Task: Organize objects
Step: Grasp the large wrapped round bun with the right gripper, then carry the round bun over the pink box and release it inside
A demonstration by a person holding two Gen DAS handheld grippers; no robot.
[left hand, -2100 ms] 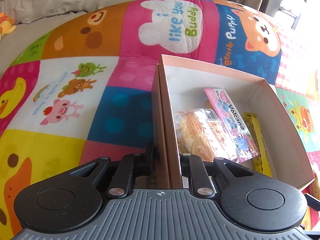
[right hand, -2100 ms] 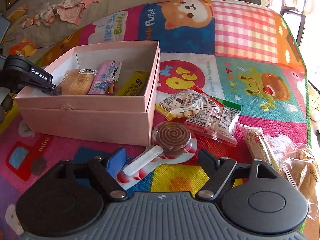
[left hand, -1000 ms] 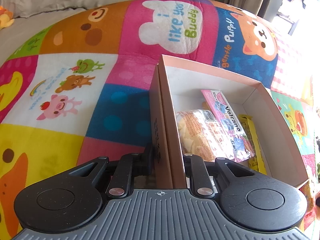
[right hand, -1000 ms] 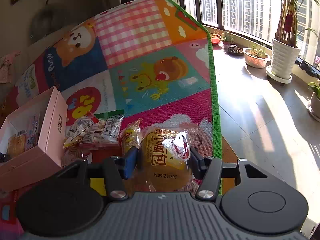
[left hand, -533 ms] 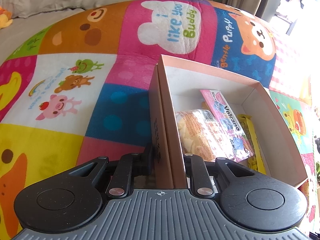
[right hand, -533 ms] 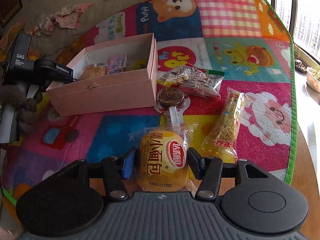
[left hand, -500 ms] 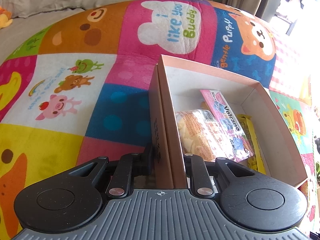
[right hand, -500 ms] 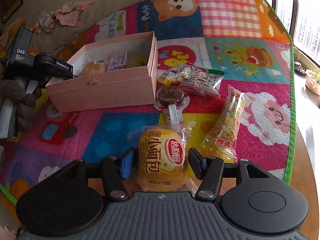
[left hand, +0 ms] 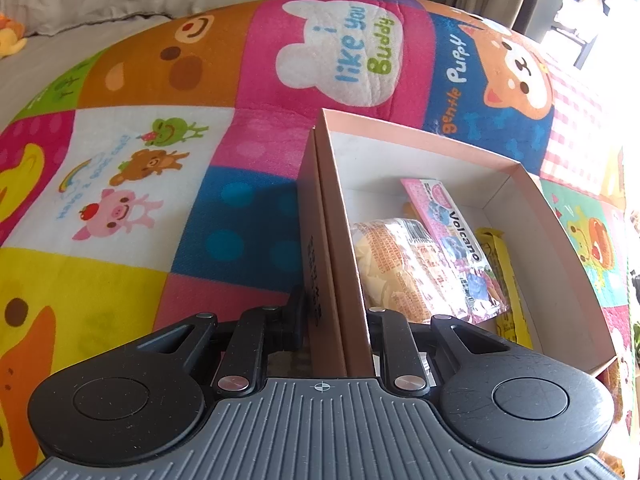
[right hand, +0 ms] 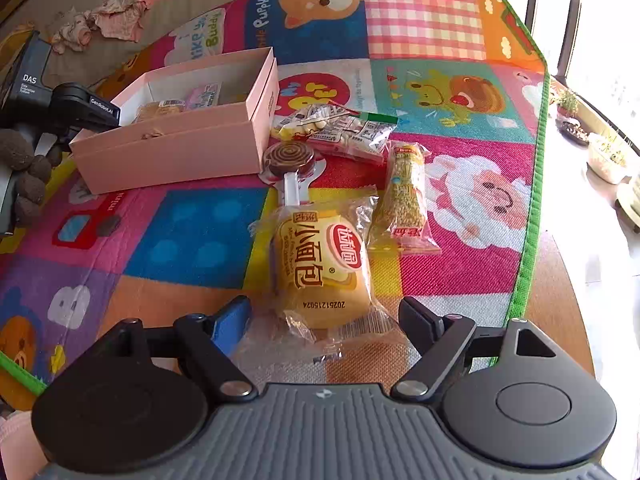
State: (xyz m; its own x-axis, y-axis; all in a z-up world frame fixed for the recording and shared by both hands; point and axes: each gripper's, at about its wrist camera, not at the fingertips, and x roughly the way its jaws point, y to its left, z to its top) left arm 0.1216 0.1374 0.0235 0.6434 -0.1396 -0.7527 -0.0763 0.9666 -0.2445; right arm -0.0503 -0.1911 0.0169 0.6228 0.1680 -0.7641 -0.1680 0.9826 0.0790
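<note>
My left gripper (left hand: 334,320) is shut on the left wall of the pink box (left hand: 332,216), which also shows in the right wrist view (right hand: 192,148). Inside lie an orange snack bag (left hand: 400,268), a pink Volcano packet (left hand: 456,240) and a yellow bar (left hand: 500,276). My right gripper (right hand: 326,320) is open. The yellow bread packet (right hand: 320,264) lies on the mat between its fingers, released. A swirl lollipop (right hand: 290,160), a clear candy bag (right hand: 340,130) and a grain bar (right hand: 404,196) lie beyond.
A colourful cartoon play mat (right hand: 192,240) covers a round wooden table (right hand: 556,300). The mat's green edge (right hand: 528,240) runs along the right. Sofa with clothes (right hand: 108,20) at the back. The left gripper's body (right hand: 60,104) stands at the box's left end.
My right gripper has opened and let go of the bread packet, which now rests on the mat. The left gripper keeps holding the box wall, unmoved.
</note>
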